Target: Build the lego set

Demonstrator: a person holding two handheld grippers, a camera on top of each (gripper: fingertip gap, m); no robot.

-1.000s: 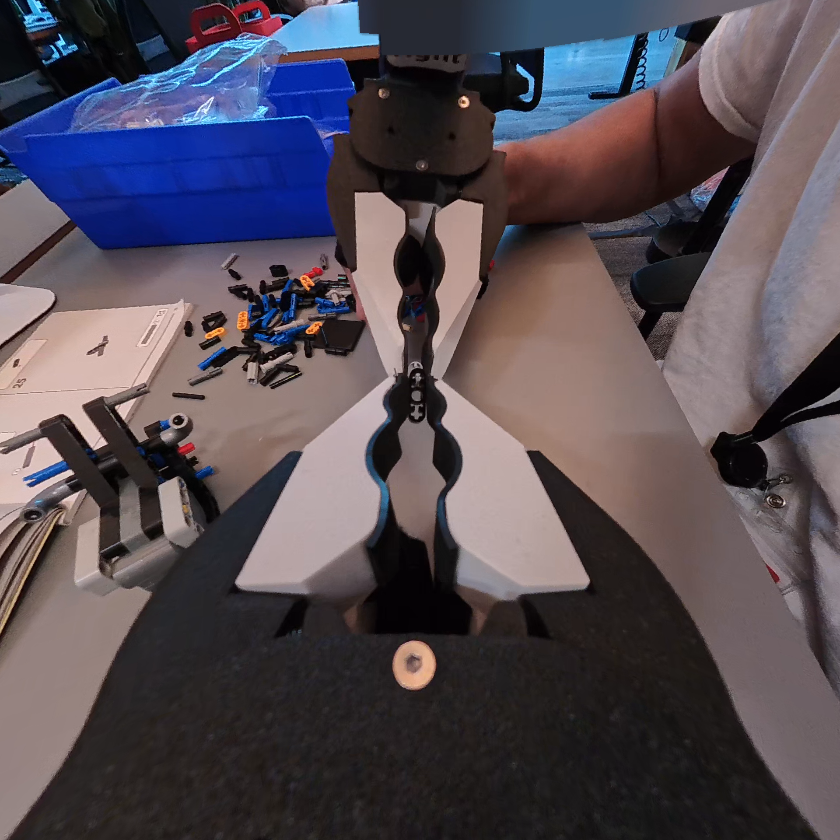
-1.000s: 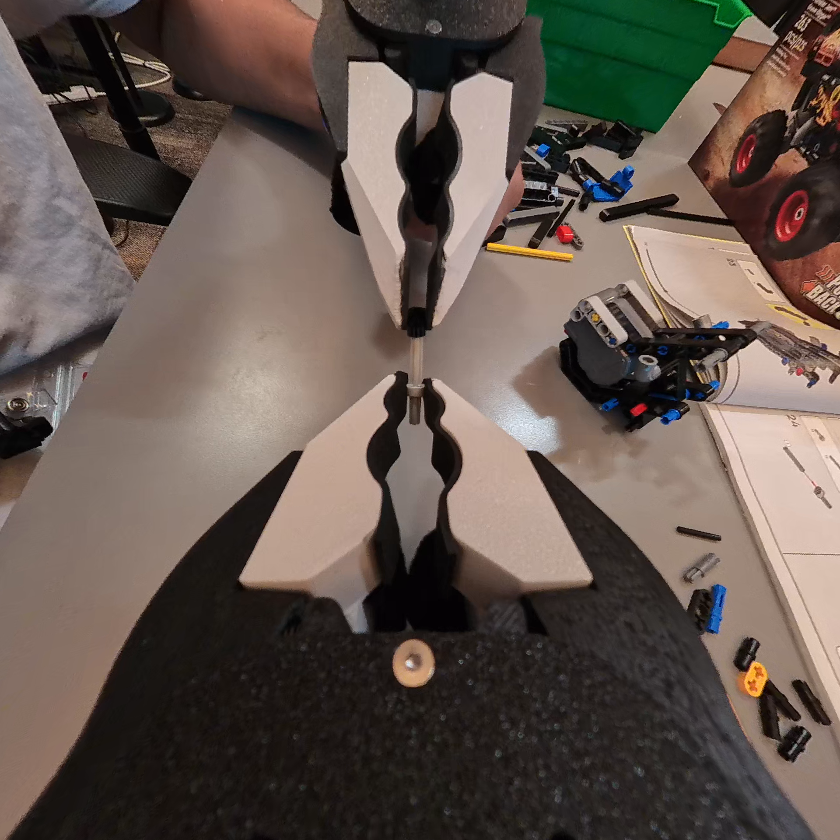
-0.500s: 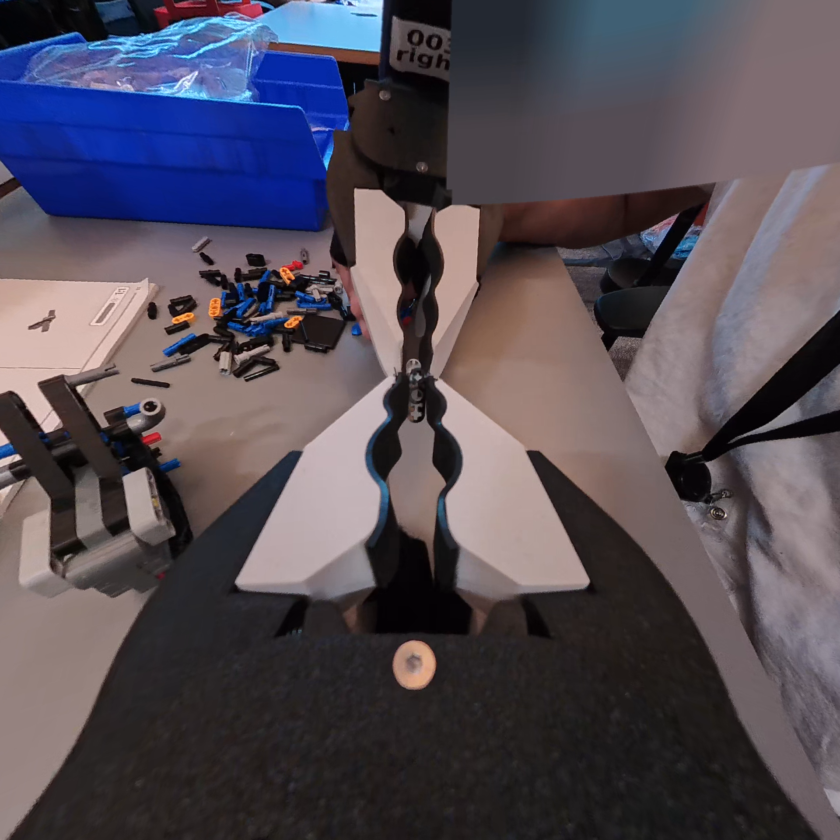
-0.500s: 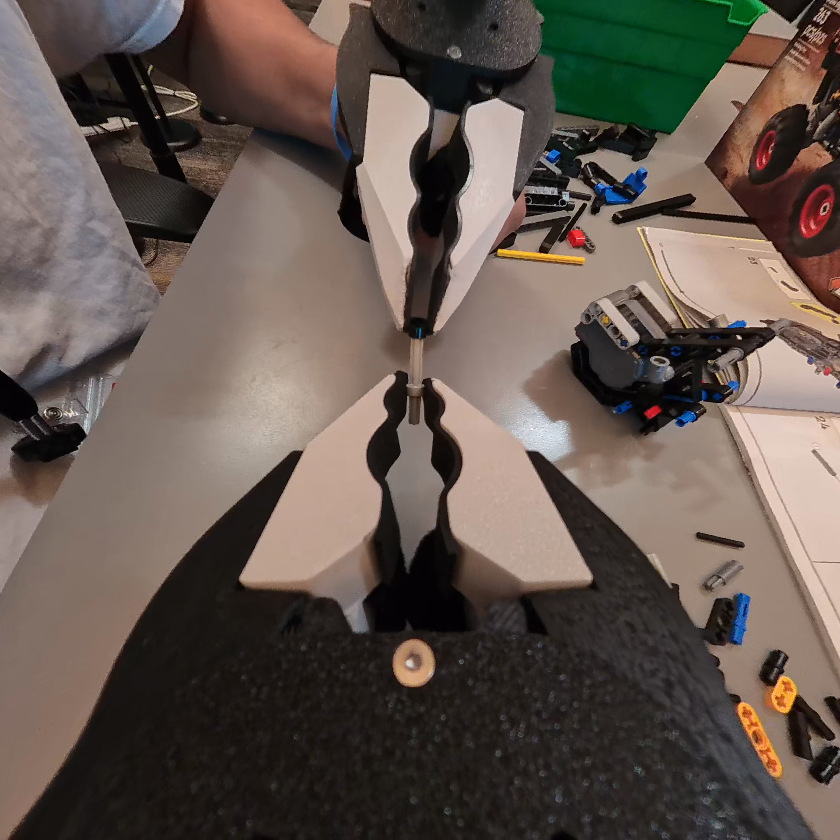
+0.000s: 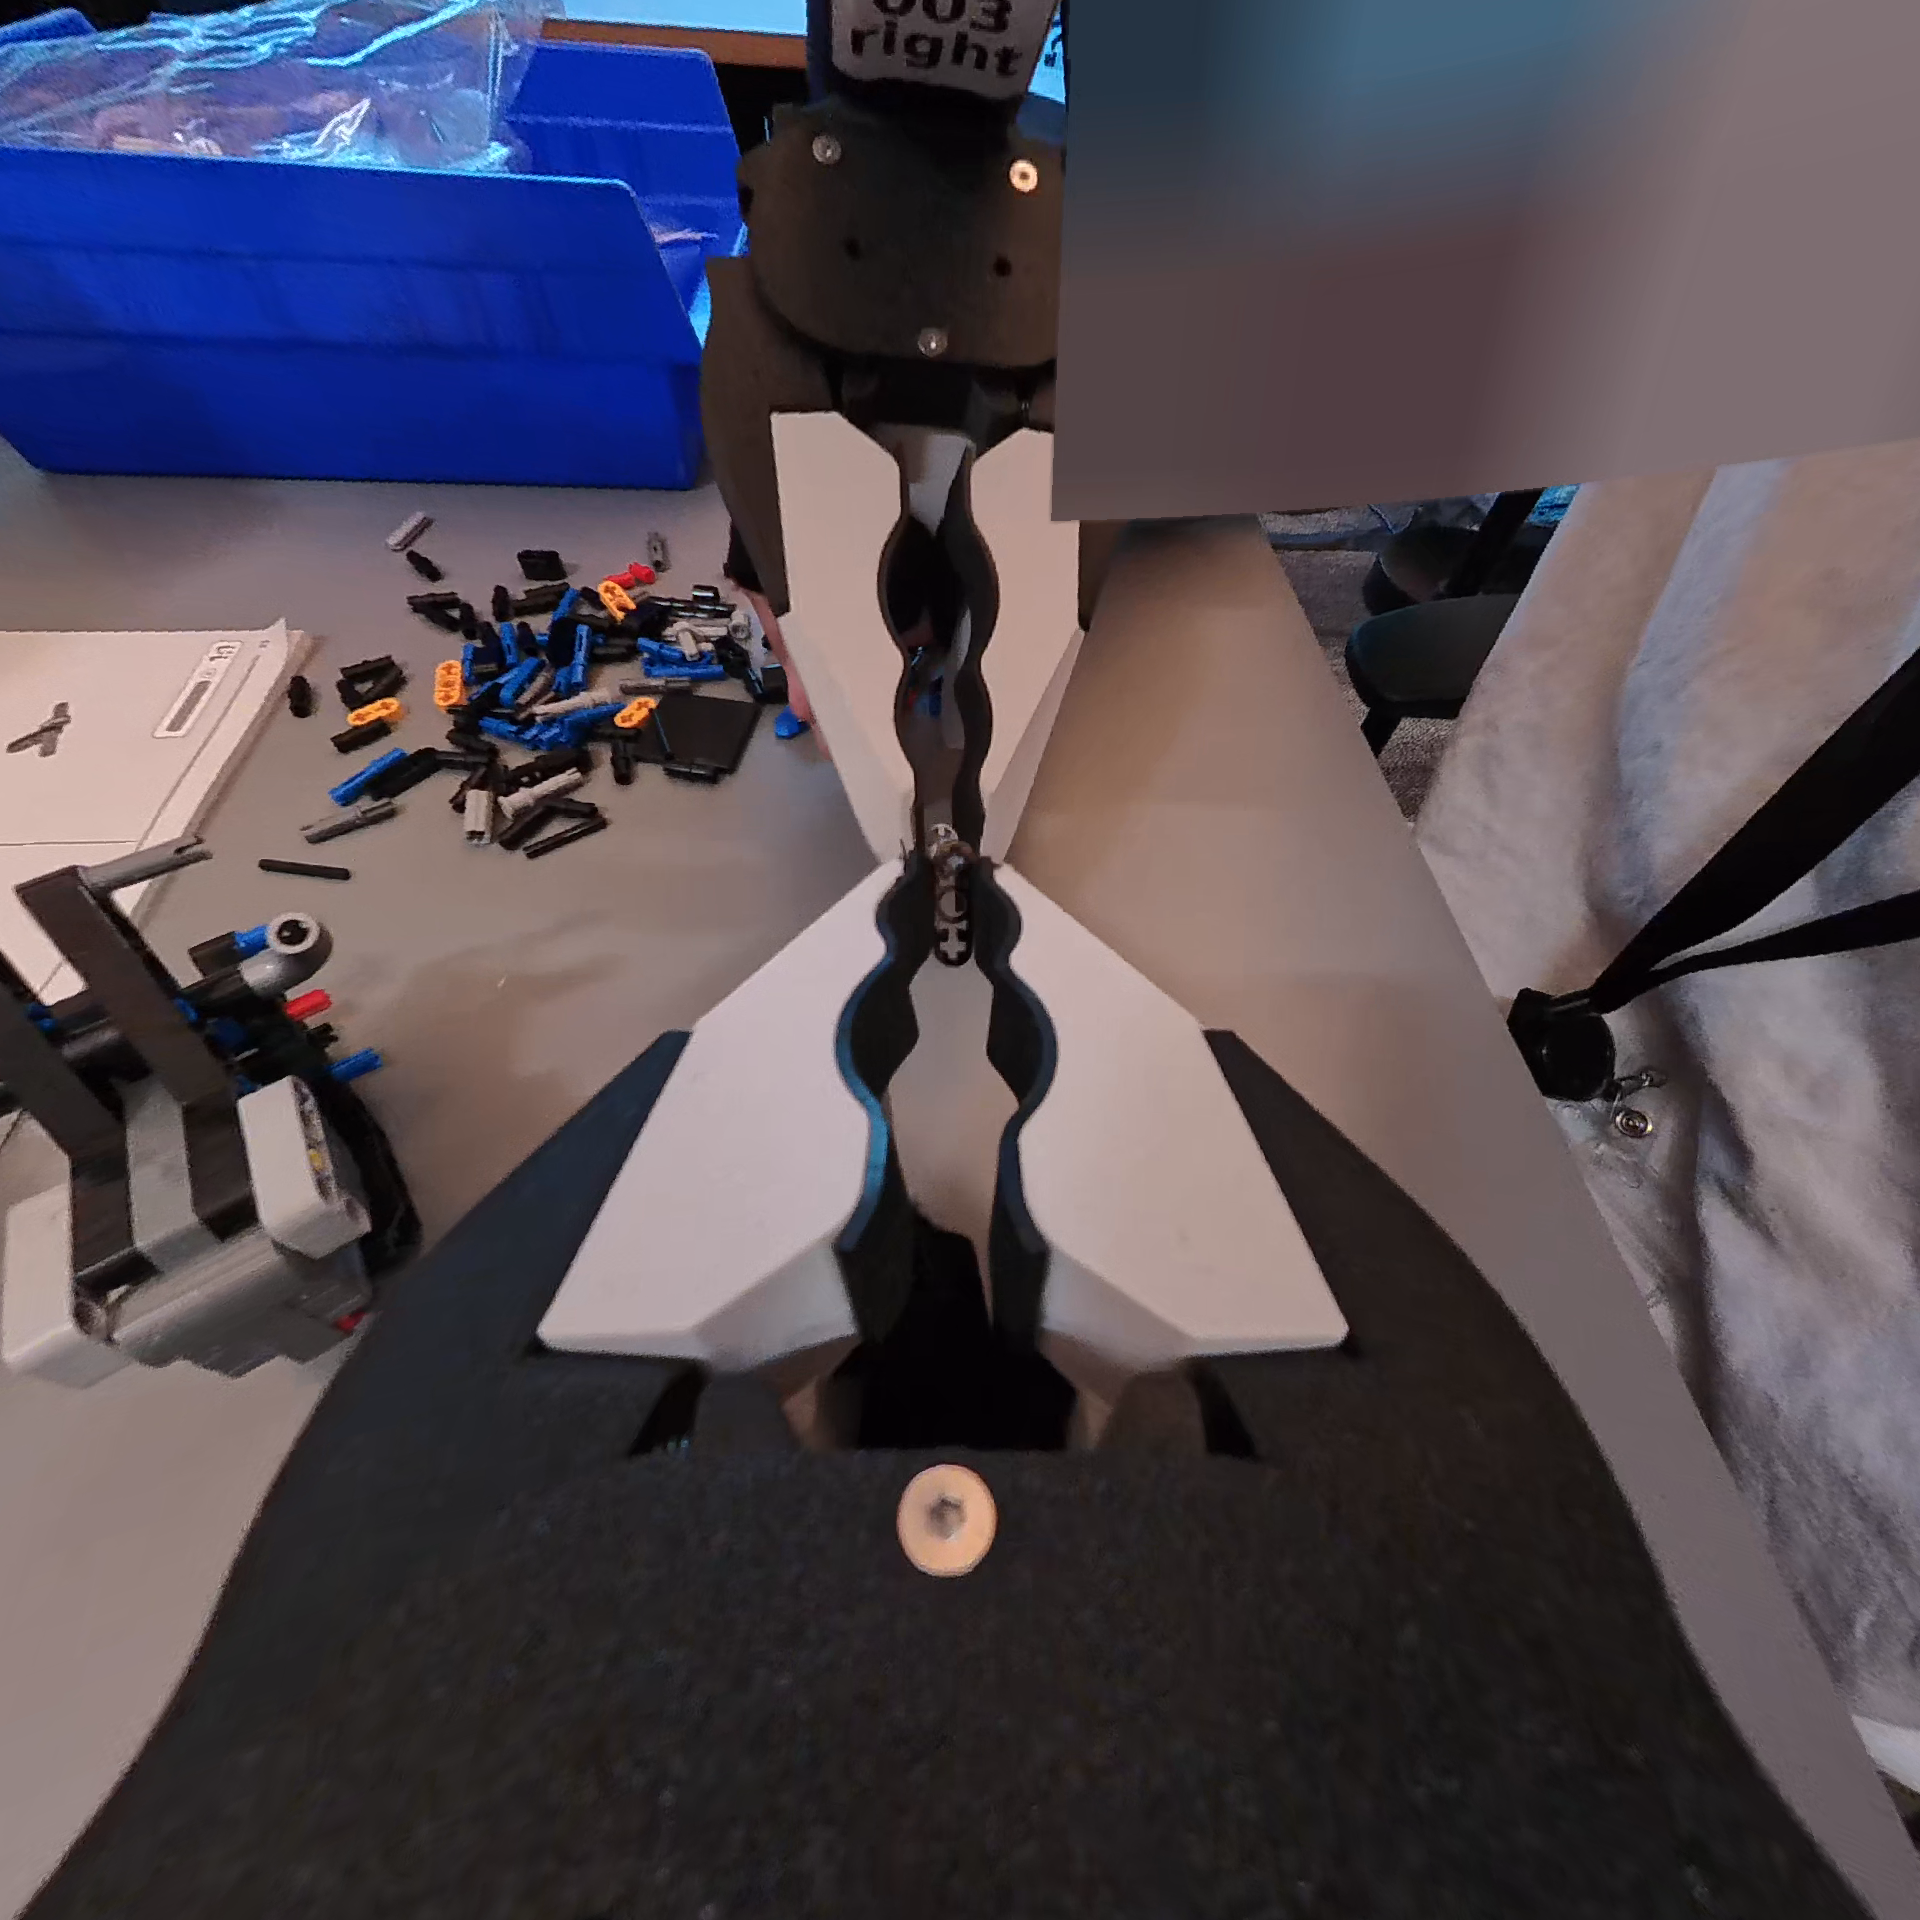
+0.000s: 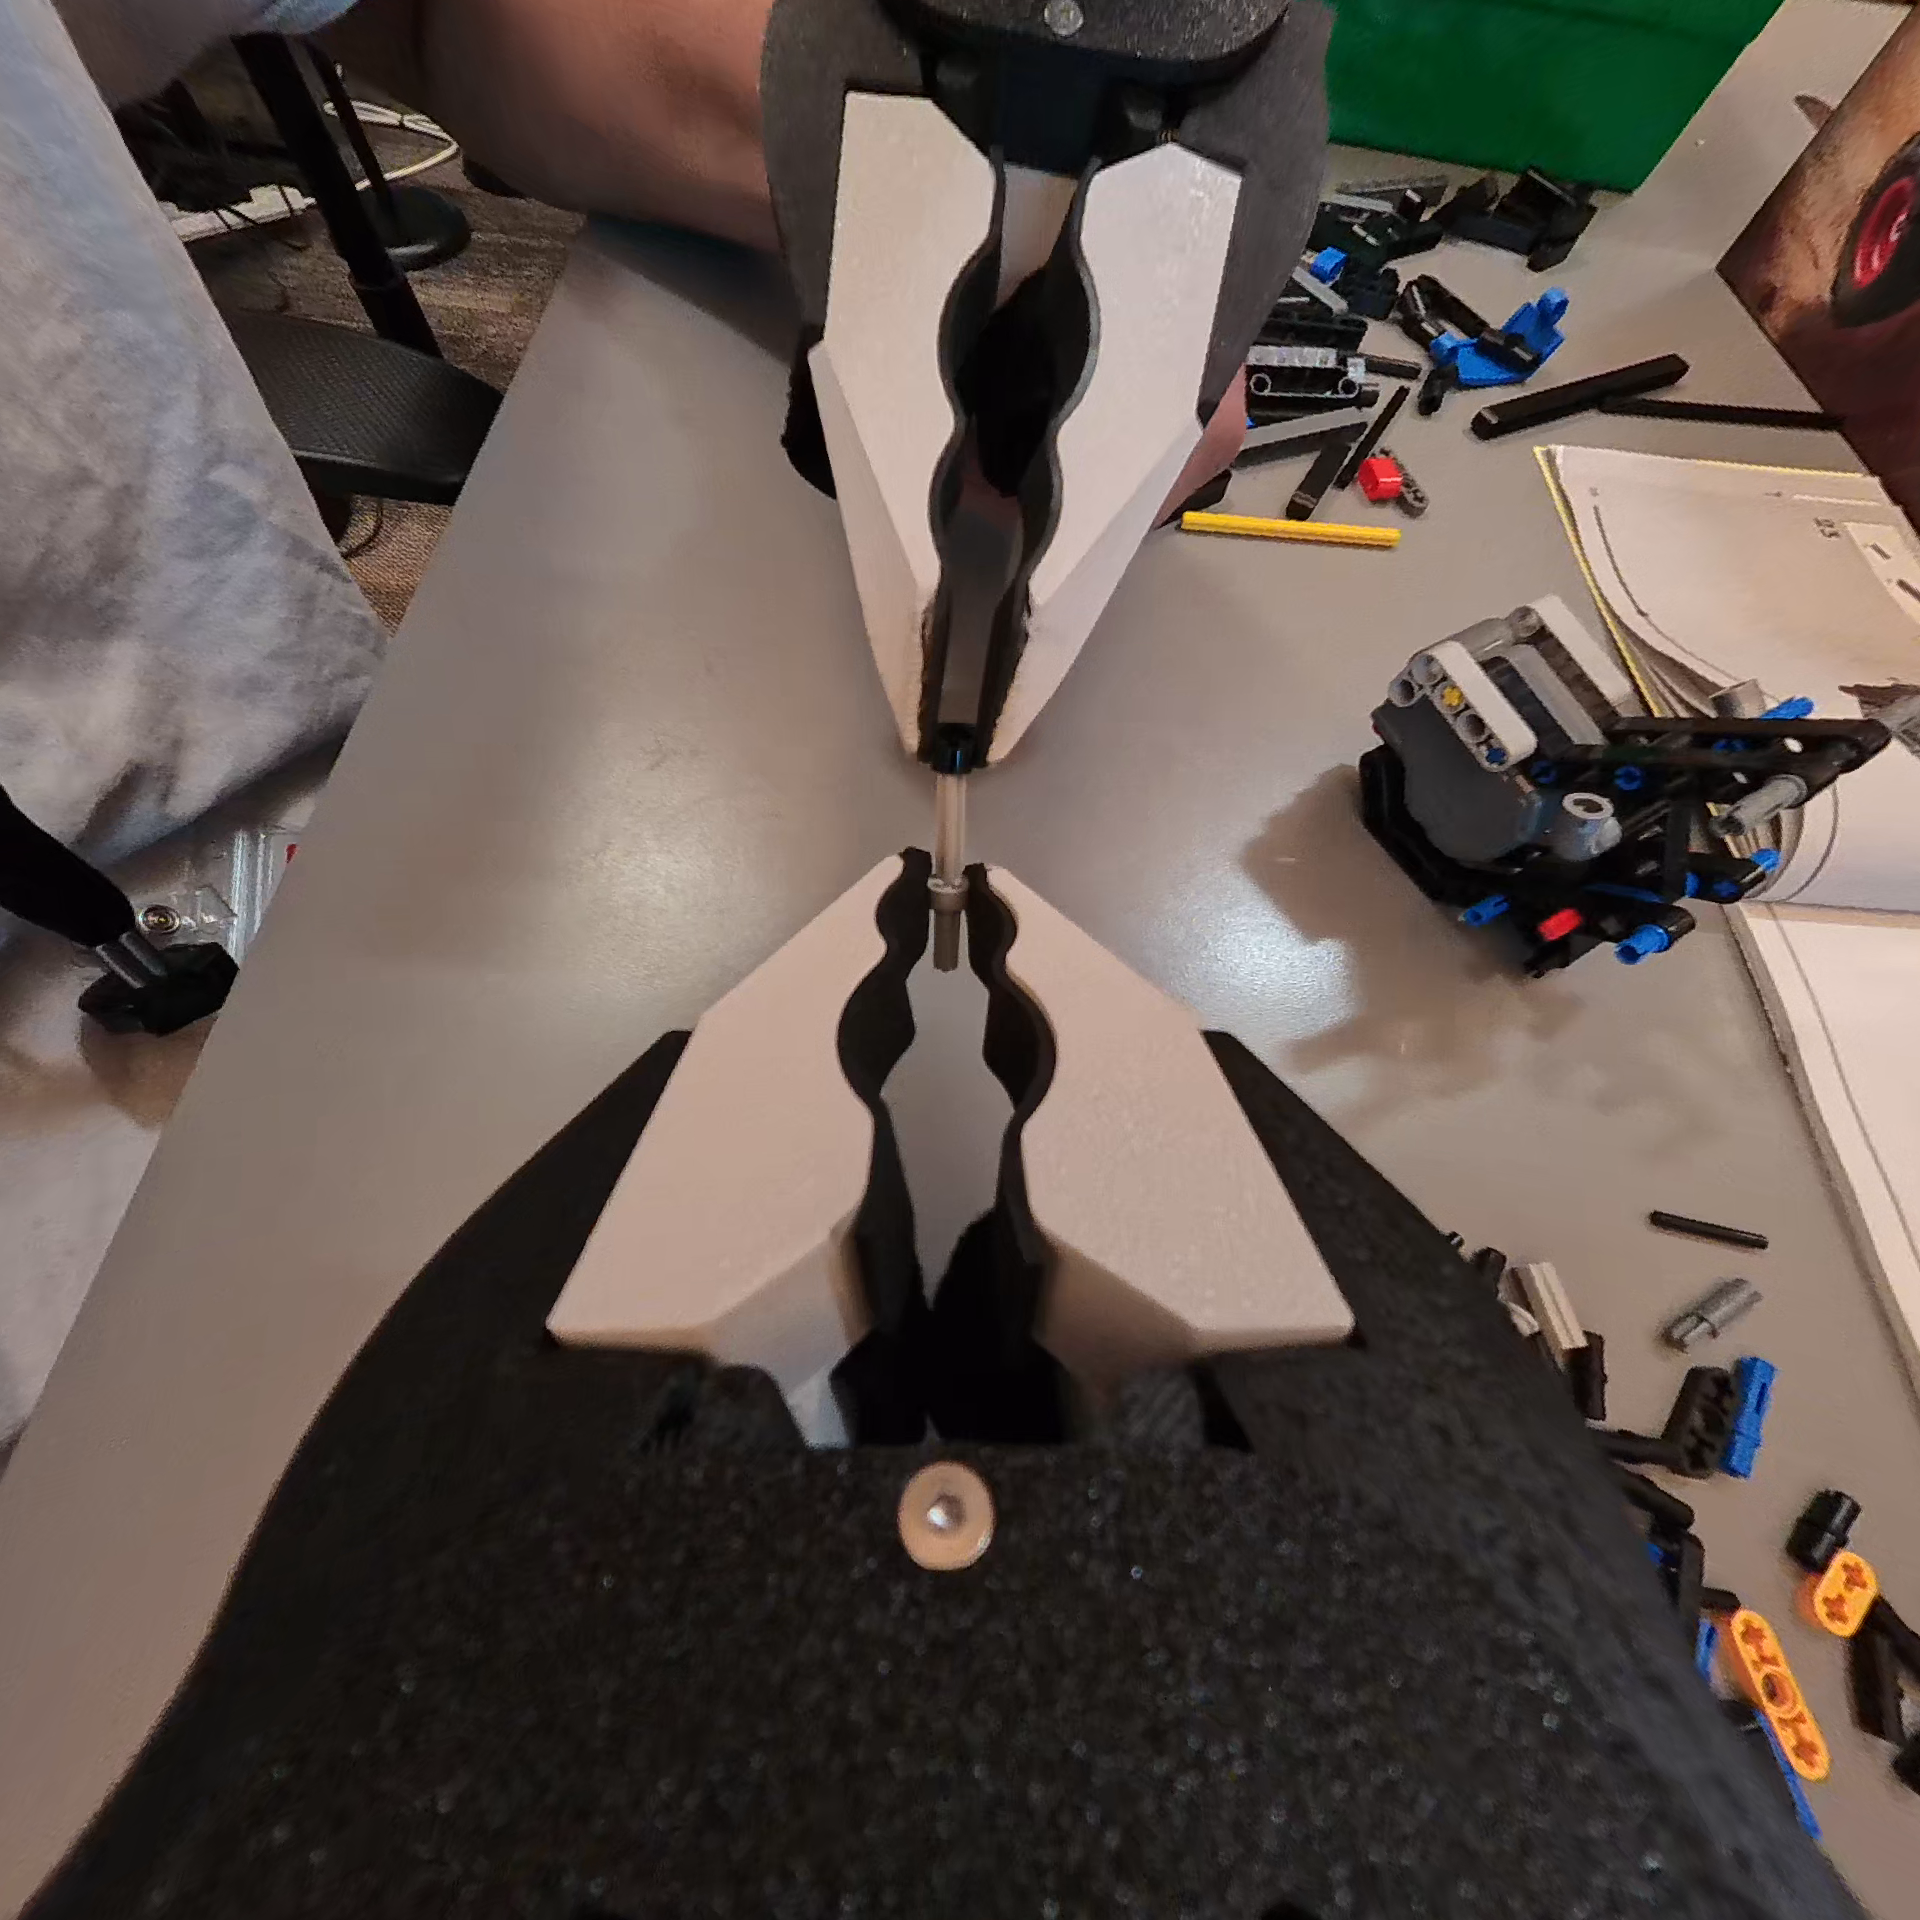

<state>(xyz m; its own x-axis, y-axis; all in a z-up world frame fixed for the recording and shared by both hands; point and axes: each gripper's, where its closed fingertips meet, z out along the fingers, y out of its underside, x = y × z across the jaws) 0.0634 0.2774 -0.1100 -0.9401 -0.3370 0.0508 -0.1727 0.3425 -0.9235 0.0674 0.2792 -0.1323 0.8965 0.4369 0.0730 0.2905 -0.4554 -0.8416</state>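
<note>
Left tool (image 5: pixel 951 883): white wedge-shaped fingers with wavy black inner pads, closed tip to tip on a small black beam (image 5: pixel 951 925), flat, with round and cross-shaped holes. In the right wrist view the same black beam (image 6: pixel 954 748) is seen end-on at the far tool's tip.

Right tool (image 6: pixel 948 883): same build, rough black foam-like body, one metal screw at centre. It is pinched narrow on a thin grey axle (image 6: pixel 947 831), a smooth rod with a darker sleeve at the held end. The axle spans the short gap between the two tools and its far end meets the beam. Both tools are held tip to tip above the tabletop (image 6: pixel 644 831), pointing straight at each other. A bare forearm (image 6: pixel 603 114) is seen behind the left tool.

Tabletop: smooth grey, slightly glossy. A partly built model (image 6: pixel 1590 790), grey block with black frame and blue and red pins, is set beside an open instruction booklet (image 6: pixel 1745 561). A loose pile of small parts (image 5: pixel 551 707), black, blue, orange, grey, lies near a blue plastic bin (image 5: pixel 343 312) with a crinkled clear bag on top. A yellow rod (image 6: pixel 1288 532), long black beams and a green bin (image 6: pixel 1538 83) are seen farther off.
</note>
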